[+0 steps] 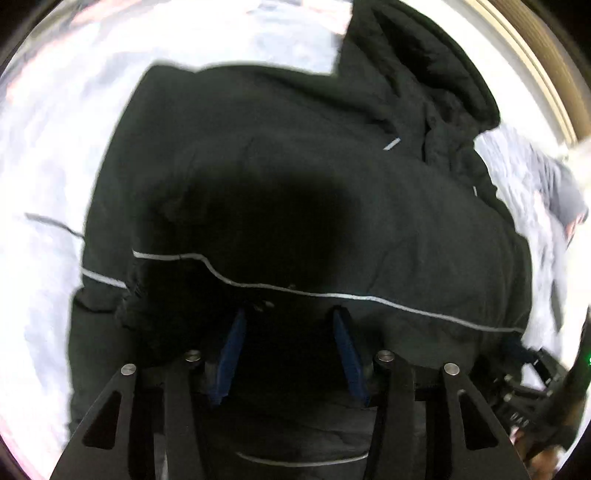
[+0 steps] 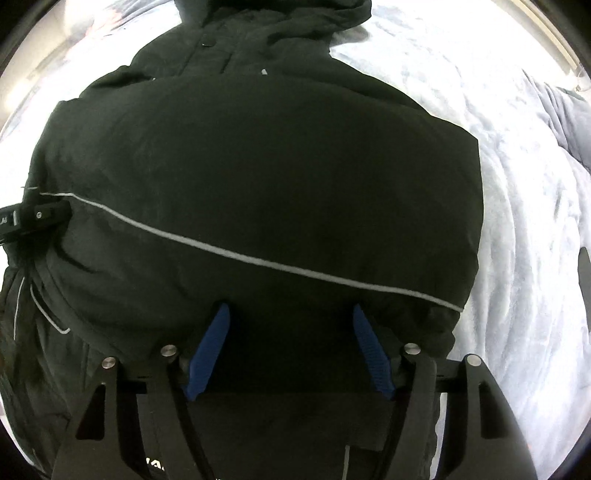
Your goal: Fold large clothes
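Right now I am looking steeply down through both wrist cameras at a black hooded jacket [image 2: 258, 177] spread across a bed covered with a pale, crumpled blanket [image 2: 517, 184]. Its hood [image 2: 295, 22] lies at the far end in the right view, with a snap button [image 2: 207, 43] on the front placket just below the collar. A thin grey reflective stripe [image 2: 236, 254] runs across the body from the left edge down toward the right edge, and the fabric bulges in soft padded folds on either side of it. My left hand-held gripper [image 1: 290, 314] hangs over the near part of the jacket with its blue pads [image 1: 232, 354] apart, and I see no cloth caught between them. My right hand-held gripper [image 2: 290, 310] is likewise spread, its blue fingers [image 2: 208, 354] angled outward above the dark fabric just below the stripe, gripping nothing that I can make out. In the left view the picture is blurred, the hood [image 1: 424, 85] sits at upper right, and the other gripper's black frame [image 1: 543, 387] shows at the lower right edge beside the jacket's side. In the right view a black piece of the left tool [image 2: 33, 218] pokes in at the left edge, right where the stripe begins.
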The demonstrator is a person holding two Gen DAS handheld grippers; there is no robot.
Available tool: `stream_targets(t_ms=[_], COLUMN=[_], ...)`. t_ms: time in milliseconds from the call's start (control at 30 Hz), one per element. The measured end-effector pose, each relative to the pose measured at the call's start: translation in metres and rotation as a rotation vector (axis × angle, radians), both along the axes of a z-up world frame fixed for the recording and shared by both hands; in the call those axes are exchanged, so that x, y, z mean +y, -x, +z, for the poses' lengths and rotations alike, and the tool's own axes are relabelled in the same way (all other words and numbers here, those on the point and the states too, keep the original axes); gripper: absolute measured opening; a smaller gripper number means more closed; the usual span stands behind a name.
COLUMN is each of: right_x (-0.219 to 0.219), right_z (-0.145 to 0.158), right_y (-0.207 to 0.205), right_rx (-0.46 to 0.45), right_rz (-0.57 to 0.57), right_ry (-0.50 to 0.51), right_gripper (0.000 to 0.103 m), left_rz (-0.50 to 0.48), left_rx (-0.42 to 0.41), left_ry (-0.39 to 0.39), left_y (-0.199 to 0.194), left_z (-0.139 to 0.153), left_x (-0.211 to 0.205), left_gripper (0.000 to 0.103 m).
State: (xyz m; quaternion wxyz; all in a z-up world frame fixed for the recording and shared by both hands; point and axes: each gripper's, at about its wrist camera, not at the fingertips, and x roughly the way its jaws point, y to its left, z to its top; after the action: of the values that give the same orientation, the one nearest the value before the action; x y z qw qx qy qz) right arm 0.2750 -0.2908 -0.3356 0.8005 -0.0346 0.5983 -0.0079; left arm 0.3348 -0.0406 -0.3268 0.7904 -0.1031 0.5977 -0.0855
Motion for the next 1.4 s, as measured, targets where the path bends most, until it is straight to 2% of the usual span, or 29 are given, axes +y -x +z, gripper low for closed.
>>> stream_targets(t_ms=[100, 167, 233, 333, 467, 533, 667, 833, 900, 1067, 1200, 1233, 1267, 1300, 1333, 1367, 1400], right_x=[-0.008, -0.015, -0.024, -0.034, -0.049, -0.058, -0.073, -0.086, -0.091, -0.112, -0.123, -0.122, -0.12, -0.117, -0.112, -0.11, -0.11], right_z=[0.008, 0.021, 0.042, 0.071, 0.093, 0.101, 0.11, 0.104, 0.094, 0.061, 0.04, 0.036, 0.035, 0.033, 0.031, 0.031, 0.034], right_y=[-0.005, -0.004, -0.007, -0.017, -0.062, -0.088, -0.138, -0.205, -0.225, -0.262, -0.283, -0.288, -0.291, -0.297, -0.304, -0.308, -0.309], right_rx=[0.012, 0.009, -0.028, -0.103, -0.195, -0.24, -0.327, -0.37, -0.358, -0.306, -0.276, -0.271, -0.269, -0.265, -0.253, -0.249, -0.258], right_rz=[0.008, 0.005, -0.002, -0.012, -0.035, -0.059, -0.106, -0.16, -0.183, -0.27, -0.322, -0.322, -0.32, -0.308, -0.287, -0.276, -0.269], right_ry=[-0.04, -0.078, -0.134, -0.162, -0.156, -0.143, -0.184, -0.208, -0.22, -0.273, -0.34, -0.355, -0.359, -0.357, -0.343, -0.333, -0.312], right_gripper=[0.071, 0.07, 0.07, 0.07, 0.07, 0.07, 0.07, 0.07, 0.07, 0.07, 0.07, 0.069, 0.066, 0.048, 0.024, 0.013, 0.01], left_rz=[-0.05, -0.069, -0.078, -0.086, -0.099, -0.102, -0.089, -0.035, -0.007, 0.003, 0.023, 0.026, 0.031, 0.026, 0.028, 0.039, 0.043], left_rx=[-0.073, -0.13, -0.191, -0.259, -0.32, -0.335, -0.339, -0.287, -0.27, -0.245, -0.198, -0.193, -0.198, -0.197, -0.186, -0.187, -0.221], left_ry=[-0.029, -0.01, 0.002, 0.003, -0.019, -0.001, 0.04, 0.123, 0.129, 0.118, 0.075, 0.077, 0.077, 0.091, 0.108, 0.135, 0.18], left_y=[0.003, 0.002, -0.004, -0.028, -0.067, -0.085, -0.141, -0.219, -0.245, -0.277, -0.302, -0.307, -0.311, -0.314, -0.316, -0.315, -0.308], left_z=[0.028, 0.05, 0.073, 0.099, 0.115, 0.122, 0.119, 0.097, 0.085, 0.067, 0.047, 0.044, 0.042, 0.042, 0.042, 0.044, 0.053], left_x=[-0.004, -0.003, -0.002, -0.009, -0.019, -0.022, -0.031, -0.042, -0.046, -0.061, -0.068, -0.068, -0.067, -0.065, -0.061, -0.055, -0.046], left_gripper=[0.051, 0.051, 0.051, 0.051, 0.051, 0.051, 0.051, 0.051, 0.052, 0.052, 0.051, 0.049, 0.03, 0.008, 0.008, 0.008, 0.008])
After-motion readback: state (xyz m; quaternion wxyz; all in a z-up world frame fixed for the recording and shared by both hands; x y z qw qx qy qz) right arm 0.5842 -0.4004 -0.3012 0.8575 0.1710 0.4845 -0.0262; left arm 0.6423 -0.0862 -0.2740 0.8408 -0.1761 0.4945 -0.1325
